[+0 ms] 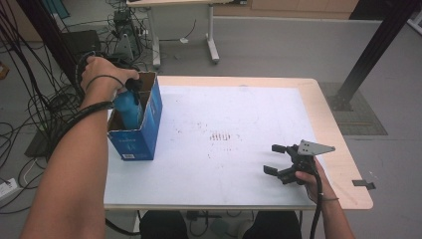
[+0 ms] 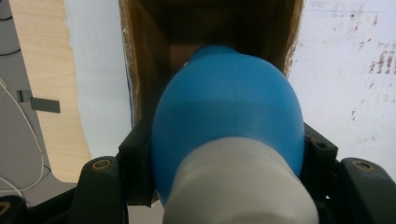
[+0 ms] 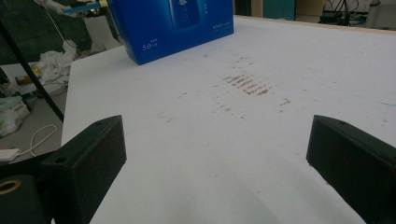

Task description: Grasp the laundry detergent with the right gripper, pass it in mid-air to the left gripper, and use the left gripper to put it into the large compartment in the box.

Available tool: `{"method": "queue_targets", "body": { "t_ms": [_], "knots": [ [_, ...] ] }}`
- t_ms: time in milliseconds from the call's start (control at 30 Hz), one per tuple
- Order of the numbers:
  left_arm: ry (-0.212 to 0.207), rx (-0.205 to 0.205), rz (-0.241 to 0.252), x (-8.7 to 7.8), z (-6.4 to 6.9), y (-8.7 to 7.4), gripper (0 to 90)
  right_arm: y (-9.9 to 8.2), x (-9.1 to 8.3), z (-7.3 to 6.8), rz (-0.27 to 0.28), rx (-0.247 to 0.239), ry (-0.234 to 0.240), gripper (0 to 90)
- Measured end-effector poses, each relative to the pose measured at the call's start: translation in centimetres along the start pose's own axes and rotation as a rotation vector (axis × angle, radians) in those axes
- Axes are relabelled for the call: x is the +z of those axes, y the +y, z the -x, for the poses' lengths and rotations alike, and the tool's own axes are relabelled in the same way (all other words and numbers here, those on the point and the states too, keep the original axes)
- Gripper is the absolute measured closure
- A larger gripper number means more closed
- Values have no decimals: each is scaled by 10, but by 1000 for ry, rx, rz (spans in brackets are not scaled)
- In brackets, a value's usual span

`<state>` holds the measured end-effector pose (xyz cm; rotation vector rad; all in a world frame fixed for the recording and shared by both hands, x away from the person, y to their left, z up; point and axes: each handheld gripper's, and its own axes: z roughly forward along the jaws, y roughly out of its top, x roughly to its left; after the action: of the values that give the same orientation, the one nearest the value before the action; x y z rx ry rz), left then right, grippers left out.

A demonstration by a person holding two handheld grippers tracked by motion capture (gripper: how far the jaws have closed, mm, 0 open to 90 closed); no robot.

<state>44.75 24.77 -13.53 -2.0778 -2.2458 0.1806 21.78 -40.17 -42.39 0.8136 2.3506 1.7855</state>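
My left gripper (image 2: pixel 224 154) has its two black jaws clamped on a blue bottle (image 2: pixel 229 107), one jaw pressing each flank just below the shoulder, where the rounded blue body meets a pale grey-white cap or neck (image 2: pixel 240 186) nearest the camera. I judge that a sound place to hold: the body bulges widest just past the pads, so the bottle should not slide out downward. The surface looks smooth, matte and hard, probably plastic or coated metal, so I expect it to be stiff rather than squashy, somewhat slippery, and not fragile; I cannot tell whether it is full, so its weight is a guess. From the high view, the bottle (image 1: pixel 128 107) stands upright, partly lowered into the near compartment of an open blue cardboard box (image 1: pixel 149 129) with brown inner walls and a divider, at the left side of the white table (image 1: pixel 239 164). My left hand (image 1: pixel 102 74) is above the box. Well apart, near the table's right front, my right gripper (image 1: pixel 277 159) rests low with its jaws spread wide and nothing between them; its own view shows bare, scuffed tabletop ahead and the box (image 3: pixel 173 25) in the distance.
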Motion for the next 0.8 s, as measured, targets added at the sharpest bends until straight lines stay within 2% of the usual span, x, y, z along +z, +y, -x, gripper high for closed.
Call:
{"method": "queue_targets", "body": {
  "t_ms": [567,800],
  "knots": [
    [25,13,-17,25,4,4,377,-2,4,1,-4,7,3,49],
    [18,18,-27,35,2,5,377,-2,4,1,-14,6,-1,49]
  ]
}}
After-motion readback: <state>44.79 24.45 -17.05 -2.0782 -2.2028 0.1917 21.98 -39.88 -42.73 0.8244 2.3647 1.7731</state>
